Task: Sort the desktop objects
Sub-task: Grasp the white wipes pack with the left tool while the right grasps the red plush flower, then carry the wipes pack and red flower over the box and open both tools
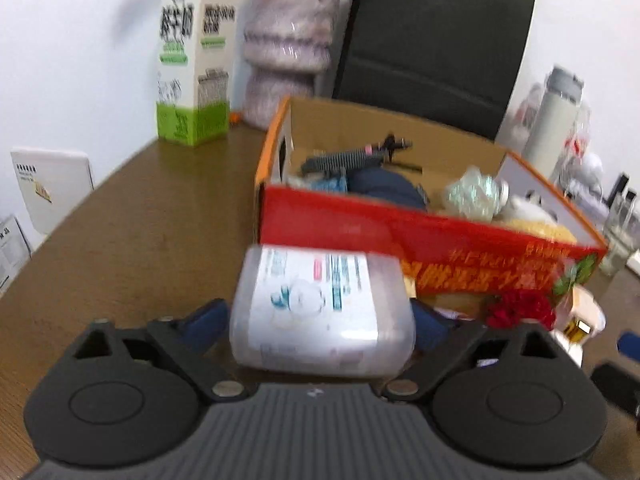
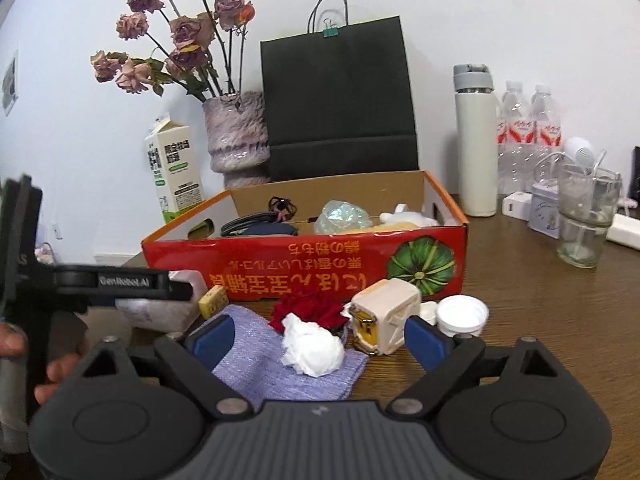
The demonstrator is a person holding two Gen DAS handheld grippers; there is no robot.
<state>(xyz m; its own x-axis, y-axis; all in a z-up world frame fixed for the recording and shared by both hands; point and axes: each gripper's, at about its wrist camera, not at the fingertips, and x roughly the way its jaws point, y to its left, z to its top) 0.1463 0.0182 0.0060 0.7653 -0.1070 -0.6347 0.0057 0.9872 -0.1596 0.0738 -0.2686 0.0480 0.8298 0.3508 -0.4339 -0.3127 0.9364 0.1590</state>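
Observation:
My left gripper (image 1: pixel 320 320) is shut on a clear plastic jar with a white label (image 1: pixel 320 312), held just in front of the red cardboard box (image 1: pixel 400 236). The box also shows in the right wrist view (image 2: pixel 304 264) and holds a dark cable, a blue item, a crinkled clear wrapper and a white plush. My right gripper (image 2: pixel 320 340) is open above a purple cloth (image 2: pixel 256 356), with a white tissue ball (image 2: pixel 312 348) between its fingers. A cream cube-shaped box (image 2: pixel 386 316), a red flower (image 2: pixel 308 308), a white lid (image 2: pixel 462 314) and a yellow sponge piece (image 2: pixel 213 300) lie in front of the box.
Behind the box stand a black paper bag (image 2: pixel 340 100), a pink vase of dried roses (image 2: pixel 236 136), a milk carton (image 2: pixel 174 168), a white thermos (image 2: pixel 476 140) and water bottles (image 2: pixel 528 132). Glasses (image 2: pixel 584 220) and a small tin stand at right on the brown table (image 2: pixel 560 320).

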